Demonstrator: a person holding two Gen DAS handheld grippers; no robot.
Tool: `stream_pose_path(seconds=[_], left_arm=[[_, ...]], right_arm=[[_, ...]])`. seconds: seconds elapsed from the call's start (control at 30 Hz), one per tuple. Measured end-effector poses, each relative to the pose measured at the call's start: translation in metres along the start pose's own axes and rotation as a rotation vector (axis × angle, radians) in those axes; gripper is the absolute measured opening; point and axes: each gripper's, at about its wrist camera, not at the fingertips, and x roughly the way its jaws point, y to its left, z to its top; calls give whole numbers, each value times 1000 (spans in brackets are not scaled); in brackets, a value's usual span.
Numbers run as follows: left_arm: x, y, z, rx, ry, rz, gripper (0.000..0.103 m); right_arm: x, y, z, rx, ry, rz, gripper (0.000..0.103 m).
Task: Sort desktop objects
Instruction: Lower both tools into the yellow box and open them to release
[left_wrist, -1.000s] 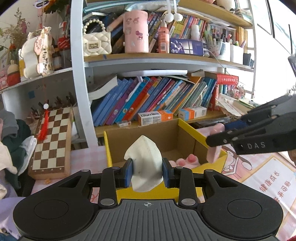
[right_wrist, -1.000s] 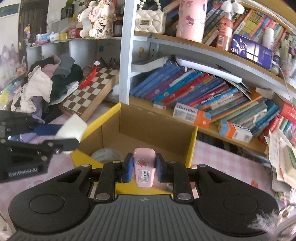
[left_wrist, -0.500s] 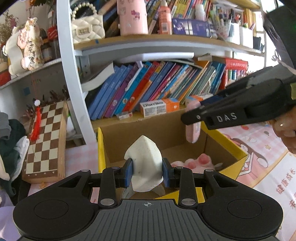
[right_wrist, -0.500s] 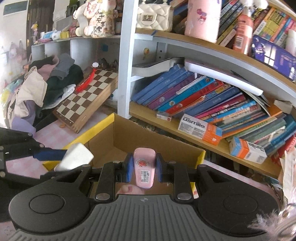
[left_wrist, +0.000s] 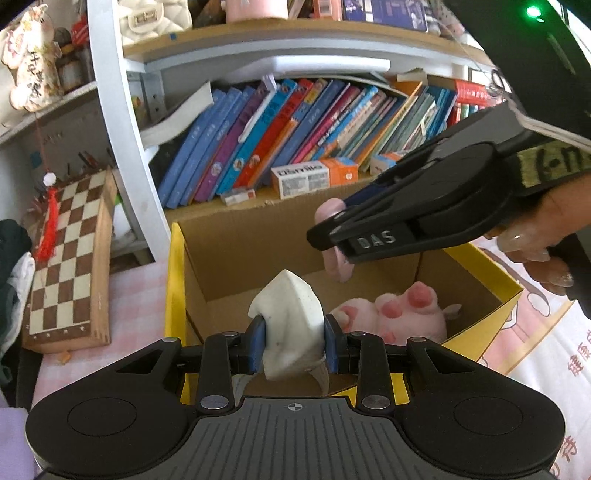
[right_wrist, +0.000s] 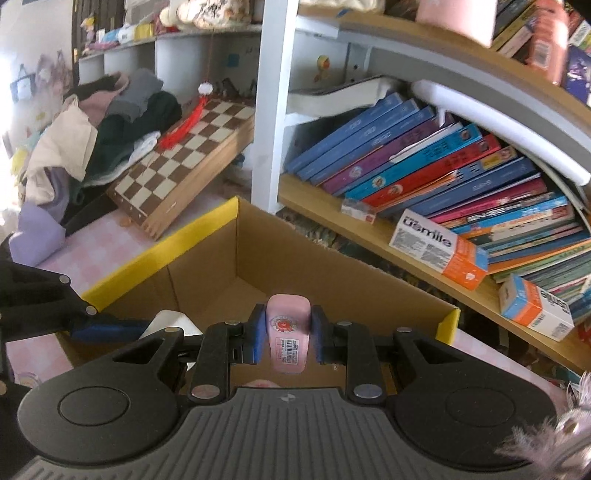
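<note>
While both grippers are hovering over the box (left_wrist: 480, 266), the right gripper (right_wrist: 287, 334) is clamping a pink case (right_wrist: 287, 332) and the left gripper (left_wrist: 293, 341) a white lump (left_wrist: 288, 325). Each should probably be lowering well inside before letting go, sparing the plush paw (left_wrist: 399, 314) on the floor.

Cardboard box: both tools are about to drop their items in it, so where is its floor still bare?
In the cardboard box, bare floor shows along the back wall and in the back left corner, behind the white eraser. The front right is taken by the pink plush paw. The near floor is hidden behind the left tool.
</note>
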Motion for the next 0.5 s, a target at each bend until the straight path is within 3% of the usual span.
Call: stream_pose_path(seconds=[0.5], left_arm=[[18,10,1,-61,67,-77,32]], right_arm=[[39,-4,-10,18,127,41,23]])
